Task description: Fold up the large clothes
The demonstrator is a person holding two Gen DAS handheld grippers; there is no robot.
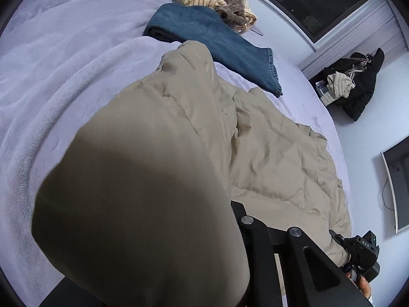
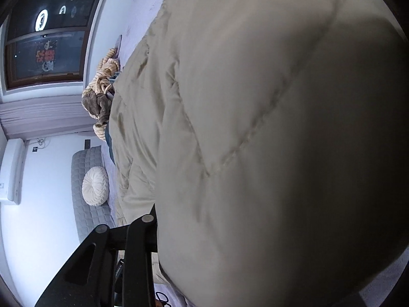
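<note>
A large beige quilted jacket (image 1: 268,158) lies on the lavender bed (image 1: 64,89). A raised fold of it (image 1: 143,204) hangs right in front of the left wrist camera and hides most of my left gripper (image 1: 237,220); its fingers appear shut on that fold. In the right wrist view the jacket (image 2: 268,128) fills most of the frame and covers the tips of my right gripper (image 2: 153,220), which appears shut on the jacket. My right gripper also shows at the jacket's lower edge in the left wrist view (image 1: 358,253).
Folded blue jeans (image 1: 217,43) lie beyond the jacket, with a pile of striped and brown clothes (image 1: 225,2) behind. A dark window (image 1: 319,5), a black coat (image 1: 358,89) and a monitor (image 1: 398,184) line the wall. A round white cushion (image 2: 95,186) rests against the grey headboard (image 2: 87,194).
</note>
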